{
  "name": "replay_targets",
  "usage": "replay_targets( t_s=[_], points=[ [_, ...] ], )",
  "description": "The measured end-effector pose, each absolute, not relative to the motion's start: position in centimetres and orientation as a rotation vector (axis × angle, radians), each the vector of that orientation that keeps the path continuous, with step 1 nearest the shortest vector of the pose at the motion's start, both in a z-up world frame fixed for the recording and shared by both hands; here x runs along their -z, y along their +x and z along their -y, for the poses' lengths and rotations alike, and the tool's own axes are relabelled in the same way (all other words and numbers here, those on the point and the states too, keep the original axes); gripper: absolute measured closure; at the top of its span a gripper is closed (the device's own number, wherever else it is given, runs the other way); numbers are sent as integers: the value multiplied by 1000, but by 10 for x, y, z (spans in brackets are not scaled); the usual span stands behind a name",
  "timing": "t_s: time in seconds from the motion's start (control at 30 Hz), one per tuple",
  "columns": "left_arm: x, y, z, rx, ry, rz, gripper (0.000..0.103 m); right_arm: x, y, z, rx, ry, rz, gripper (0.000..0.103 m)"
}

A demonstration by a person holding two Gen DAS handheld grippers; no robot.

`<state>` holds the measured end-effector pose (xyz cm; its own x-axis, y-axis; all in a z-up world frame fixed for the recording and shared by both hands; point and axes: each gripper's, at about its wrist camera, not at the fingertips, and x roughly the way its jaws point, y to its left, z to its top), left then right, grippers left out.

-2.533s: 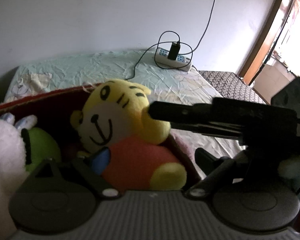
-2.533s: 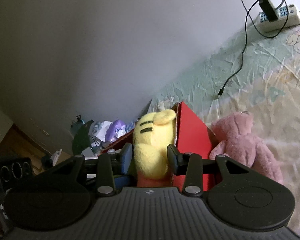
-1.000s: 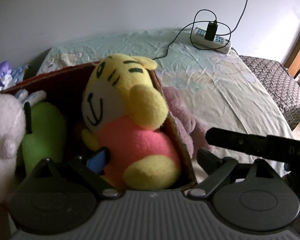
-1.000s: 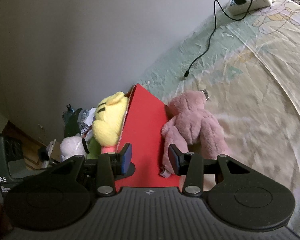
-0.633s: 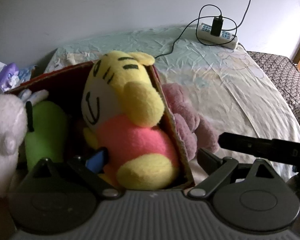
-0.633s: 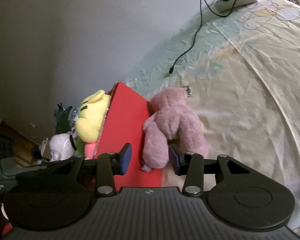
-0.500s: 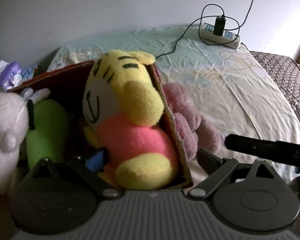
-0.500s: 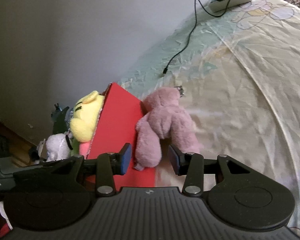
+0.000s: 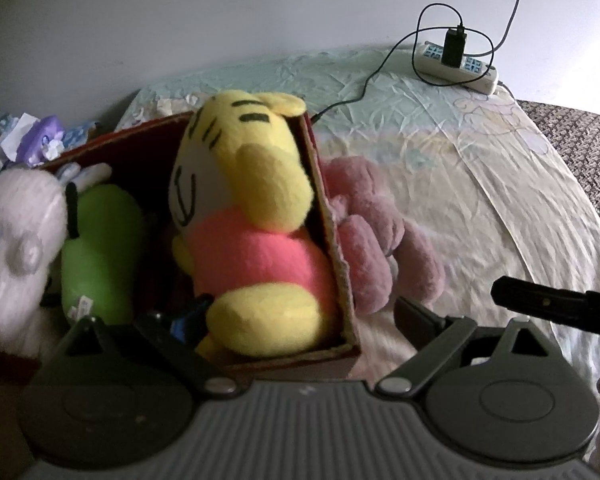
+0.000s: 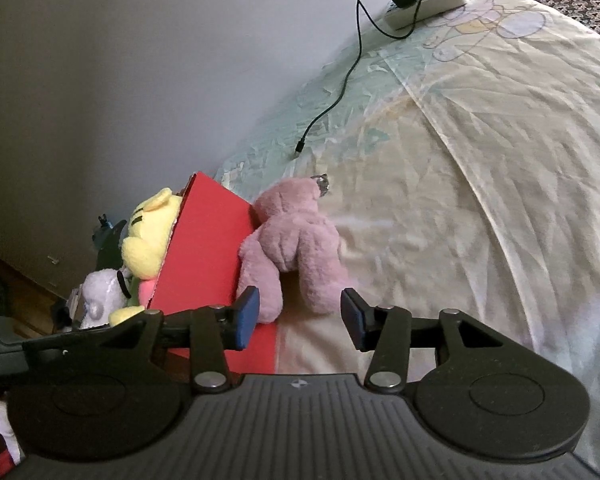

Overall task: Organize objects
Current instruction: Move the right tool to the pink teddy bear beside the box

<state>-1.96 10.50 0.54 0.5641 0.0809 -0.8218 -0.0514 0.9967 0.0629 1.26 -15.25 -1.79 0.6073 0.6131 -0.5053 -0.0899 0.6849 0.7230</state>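
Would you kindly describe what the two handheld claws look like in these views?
Both share one design: a ribbed grey-black body flanked by two round black discs, and black linkage arms with silver pivot bolts. The right claw and left claw carry blue finger pads. No sleeves show.

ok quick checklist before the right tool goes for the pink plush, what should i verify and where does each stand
1. Right tool open and empty: ok, the jaws stand wide apart with nothing between them.
2. Pink plush reachable: ok, it lies on the bed sheet outside the red box, leaning against the box wall, just ahead of the jaws.
3. Jaws lined up on it: ok, both its legs sit between the fingertips.
4. Left tool out of the way: ok, it is open at the near end of the box, beside the yellow tiger plush.
5. Room in the box: cannot tell, the tiger, a green plush and a white plush fill most of it.
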Motion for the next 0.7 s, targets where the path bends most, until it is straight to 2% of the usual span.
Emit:
replay_targets(
  t_s=[0.4, 0.7],
  points=[
    [-34, -39, -99, -76, 46, -908, 8, 22, 7, 157, -433, 711, -832, 54],
    [-57, -66, -97, 141, -65, -840, 8, 28, 19, 147, -424, 652, -842, 53]
  ],
)
